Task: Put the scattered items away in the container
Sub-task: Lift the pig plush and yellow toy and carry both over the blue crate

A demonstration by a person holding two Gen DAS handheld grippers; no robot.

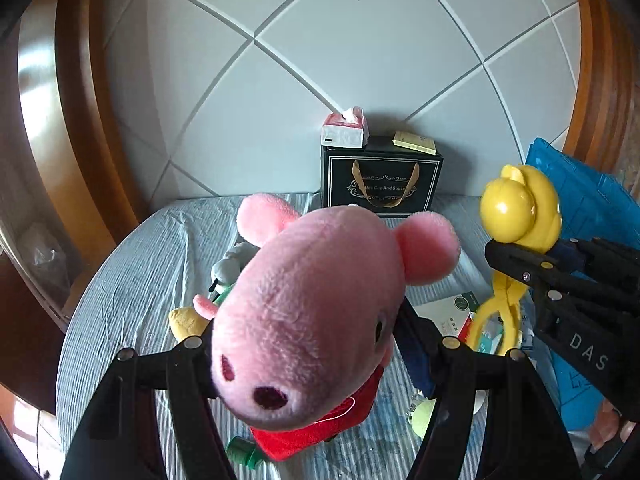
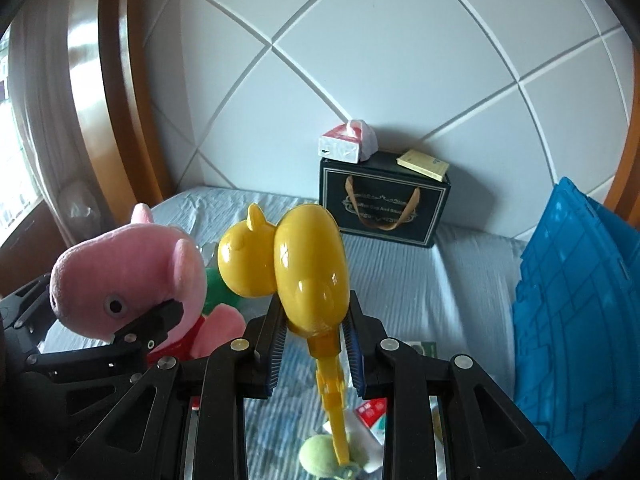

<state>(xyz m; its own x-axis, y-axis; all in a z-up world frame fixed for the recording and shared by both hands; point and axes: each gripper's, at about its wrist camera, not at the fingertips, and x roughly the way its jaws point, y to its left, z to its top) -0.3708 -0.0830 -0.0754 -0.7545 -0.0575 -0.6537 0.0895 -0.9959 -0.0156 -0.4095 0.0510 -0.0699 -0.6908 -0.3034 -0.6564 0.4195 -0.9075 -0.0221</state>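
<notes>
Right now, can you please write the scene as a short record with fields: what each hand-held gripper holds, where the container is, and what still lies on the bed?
left hand-held gripper: shut on pink pig plush
right hand-held gripper: shut on yellow duck-shaped tongs
container: blue crate, at the right, on the bed
still on bed: green ball, small packets, a grey plush
back of bed: black gift box

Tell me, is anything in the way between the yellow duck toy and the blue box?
Nothing visible. The right hand-held gripper holds the yellow duck toy up above the bed, and the blue box stands open to its right. Only bare sheet shows between them.
</notes>
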